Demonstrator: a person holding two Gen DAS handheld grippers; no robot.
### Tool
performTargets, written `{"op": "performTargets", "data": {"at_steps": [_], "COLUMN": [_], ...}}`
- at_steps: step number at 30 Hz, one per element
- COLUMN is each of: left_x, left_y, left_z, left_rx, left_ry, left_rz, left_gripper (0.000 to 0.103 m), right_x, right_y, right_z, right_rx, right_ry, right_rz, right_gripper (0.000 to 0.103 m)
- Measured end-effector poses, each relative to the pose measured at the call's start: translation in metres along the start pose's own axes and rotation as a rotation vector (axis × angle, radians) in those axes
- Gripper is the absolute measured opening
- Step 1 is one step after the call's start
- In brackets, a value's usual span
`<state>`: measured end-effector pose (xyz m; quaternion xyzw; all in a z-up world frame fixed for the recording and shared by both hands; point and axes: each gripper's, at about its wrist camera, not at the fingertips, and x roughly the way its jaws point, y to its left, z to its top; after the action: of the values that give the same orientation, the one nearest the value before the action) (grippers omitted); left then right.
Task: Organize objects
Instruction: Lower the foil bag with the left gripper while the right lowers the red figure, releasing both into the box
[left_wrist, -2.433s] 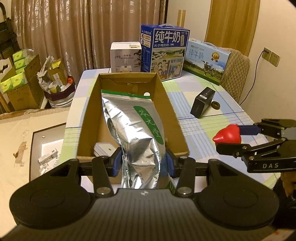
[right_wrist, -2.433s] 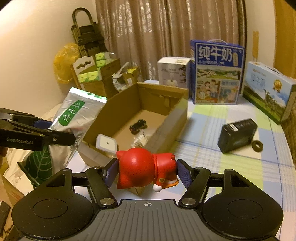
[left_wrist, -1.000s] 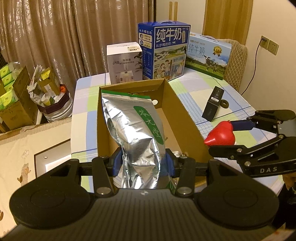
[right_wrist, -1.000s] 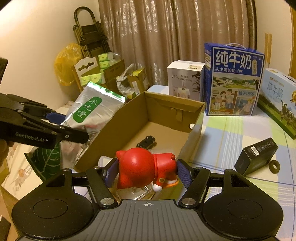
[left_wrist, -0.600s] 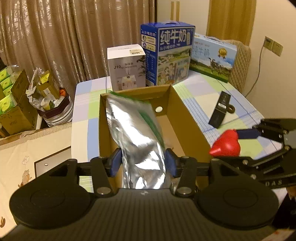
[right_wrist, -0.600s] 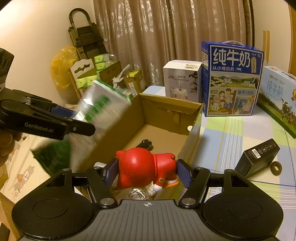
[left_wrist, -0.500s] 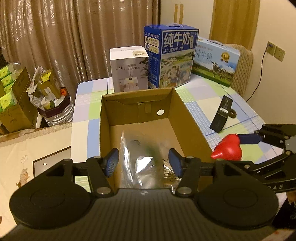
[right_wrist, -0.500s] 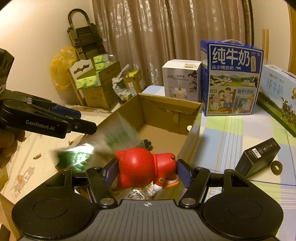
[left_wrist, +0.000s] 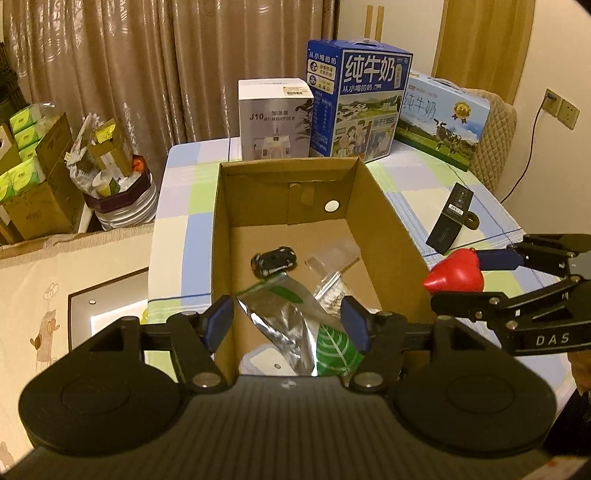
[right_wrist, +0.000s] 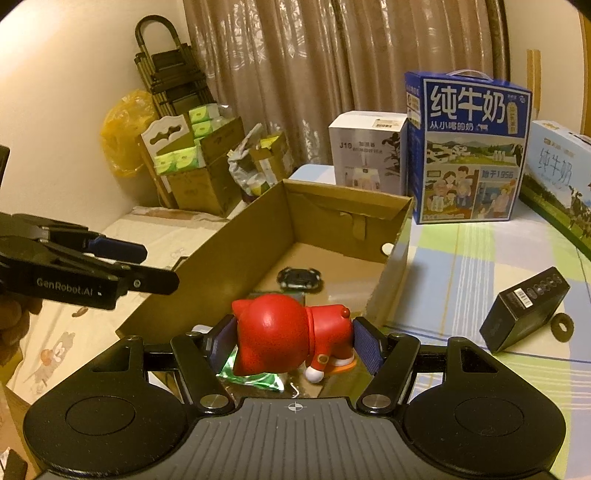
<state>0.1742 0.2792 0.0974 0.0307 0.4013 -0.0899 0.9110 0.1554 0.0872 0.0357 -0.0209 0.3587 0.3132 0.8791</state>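
Now foil pouch (left_wrist: 295, 325) in cardboard box (left_wrist: 221, 236), below parted jaws.

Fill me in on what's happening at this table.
A person with a handheld gripper in each hand is packing loose items into an open cardboard box on the checked table. The left gripper is open over the box, above a silver foil pouch that lies inside with a small black toy car and a clear packet. The right gripper is shut on a red figurine, held near the box's front end and not yet put in.
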Motion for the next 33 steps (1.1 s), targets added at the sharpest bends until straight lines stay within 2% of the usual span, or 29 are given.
{"op": "performTargets", "data": {"at_steps": [10, 12, 14, 19, 33], "left_x": [-0.001, -0.001, -0.001, -0.002, -0.019], "left_y": [0.006, 0.008, 0.009, 0.011, -0.004], "left_z": [-0.009, -0.009, -0.010, -0.014, -0.024], "left_rx": [-0.015, -0.016, -0.021, -0.030, -0.056], "left_ry": [0.003, 0.004, 0.003, 0.004, -0.022], "left_rz": [0.006, 0.009, 0.012, 0.013, 0.005], "left_gripper": [0.060, 0.062, 0.071, 0.072, 0.078], "right_x": [0.010, 0.014, 0.018, 0.020, -0.015], "right_y": [0.000, 0.000, -0.001, -0.006, -0.016], "right_z": [0.007, 0.010, 0.014, 0.025, 0.001], "right_rx": [0.042, 0.059, 0.079, 0.126, 0.176], "right_ry": [-0.004, -0.007, -0.039, -0.079, -0.066], "right_rz": [0.018, 0.040, 0.056, 0.045, 0.014], "right_gripper": [0.065, 0.065, 0.065, 0.071, 0.072]}}
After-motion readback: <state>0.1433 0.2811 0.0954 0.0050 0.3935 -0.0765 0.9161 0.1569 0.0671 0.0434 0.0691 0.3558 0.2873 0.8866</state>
